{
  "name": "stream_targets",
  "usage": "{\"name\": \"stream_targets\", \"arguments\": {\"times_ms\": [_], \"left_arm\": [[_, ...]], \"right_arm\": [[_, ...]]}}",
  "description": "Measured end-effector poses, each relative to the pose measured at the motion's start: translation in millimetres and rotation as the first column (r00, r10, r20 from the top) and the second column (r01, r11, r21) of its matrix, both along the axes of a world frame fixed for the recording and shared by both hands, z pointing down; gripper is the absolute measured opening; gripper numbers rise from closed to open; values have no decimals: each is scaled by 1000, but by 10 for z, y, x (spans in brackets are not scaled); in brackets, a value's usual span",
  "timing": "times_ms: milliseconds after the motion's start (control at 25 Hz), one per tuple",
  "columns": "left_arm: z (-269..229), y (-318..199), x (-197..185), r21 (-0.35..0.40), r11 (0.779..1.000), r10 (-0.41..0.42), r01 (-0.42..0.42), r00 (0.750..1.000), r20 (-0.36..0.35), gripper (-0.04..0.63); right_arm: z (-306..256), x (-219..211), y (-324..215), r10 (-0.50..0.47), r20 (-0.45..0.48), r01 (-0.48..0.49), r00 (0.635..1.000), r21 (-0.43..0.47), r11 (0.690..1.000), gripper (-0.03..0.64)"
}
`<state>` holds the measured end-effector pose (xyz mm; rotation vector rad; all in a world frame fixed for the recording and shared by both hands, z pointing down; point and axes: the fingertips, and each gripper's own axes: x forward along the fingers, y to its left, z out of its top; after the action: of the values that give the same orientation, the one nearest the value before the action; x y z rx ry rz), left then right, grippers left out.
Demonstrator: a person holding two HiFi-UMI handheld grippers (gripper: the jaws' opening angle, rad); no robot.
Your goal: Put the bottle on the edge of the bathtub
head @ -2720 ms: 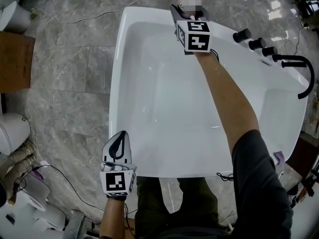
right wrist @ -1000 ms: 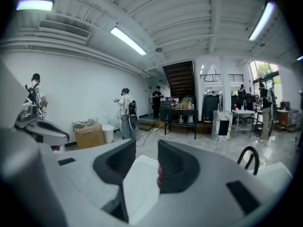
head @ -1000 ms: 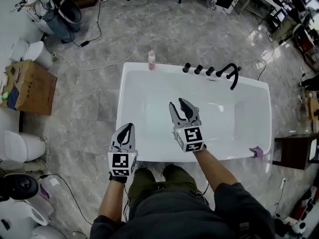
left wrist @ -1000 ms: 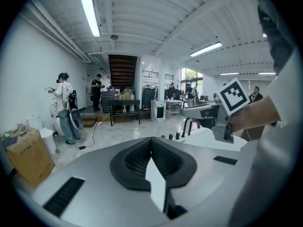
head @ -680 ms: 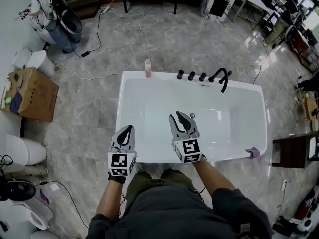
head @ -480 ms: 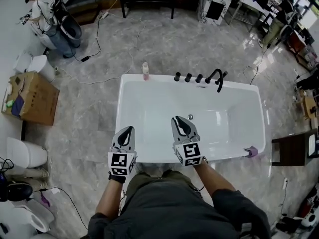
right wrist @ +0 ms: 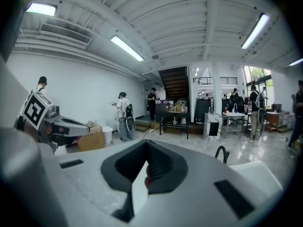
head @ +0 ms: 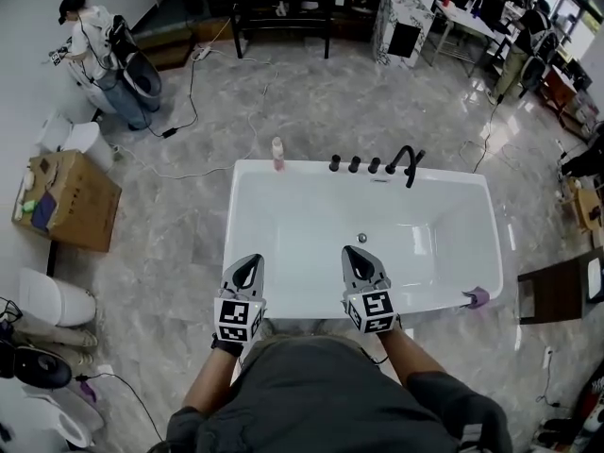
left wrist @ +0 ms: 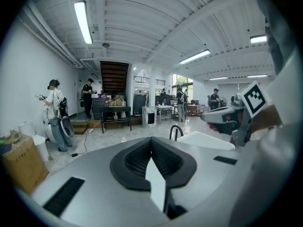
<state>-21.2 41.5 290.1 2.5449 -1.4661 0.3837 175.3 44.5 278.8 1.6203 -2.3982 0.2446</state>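
- The bottle (head: 277,153) is standing upright on the far rim of the bathtub (head: 311,167), near its far left corner. It is showing very small, so its label and cap cannot be made out.
- Both grippers are hovering over the near rim, well apart from the bottle.
- The left gripper (head: 249,264) is keeping its jaws together, with nothing between them.
- The right gripper (head: 356,256) is showing its jaws together too. They have just been closing, and they are holding nothing.
- In both gripper views the gripper's own body is covering the lower half, so most of the tub is hidden there.
- In the right gripper view a small pink spot is showing behind the jaws; I cannot tell what it is.
- The marker cubes are hiding the person's hands.
- A black faucet (head: 406,163) and three knobs (head: 354,164) are standing on the far rim, right of the bottle.
- A small purple thing (head: 475,297) is lying at the near right corner.
- A cardboard box (head: 71,196) is sitting on the floor to the left.
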Motion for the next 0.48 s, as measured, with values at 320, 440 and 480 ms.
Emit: {"name": "stream_targets", "arguments": {"times_ms": [320,440,480], "left_arm": [[-18,54,-21,-2,1000,7,-7,1000,14,3],[-40,34,-38,4,1000,11,-11,1000,17,3],[-52,37,-33,4,1000,12,-12,1000,19,3]], "right_arm": [[-49,93,107,13,15,-13,1000,7,1000,2],[-55,44,105,5,18,-5,1000,6,1000,2],[-52,39,115,4,20,-4,1000,2,1000,2]]}}
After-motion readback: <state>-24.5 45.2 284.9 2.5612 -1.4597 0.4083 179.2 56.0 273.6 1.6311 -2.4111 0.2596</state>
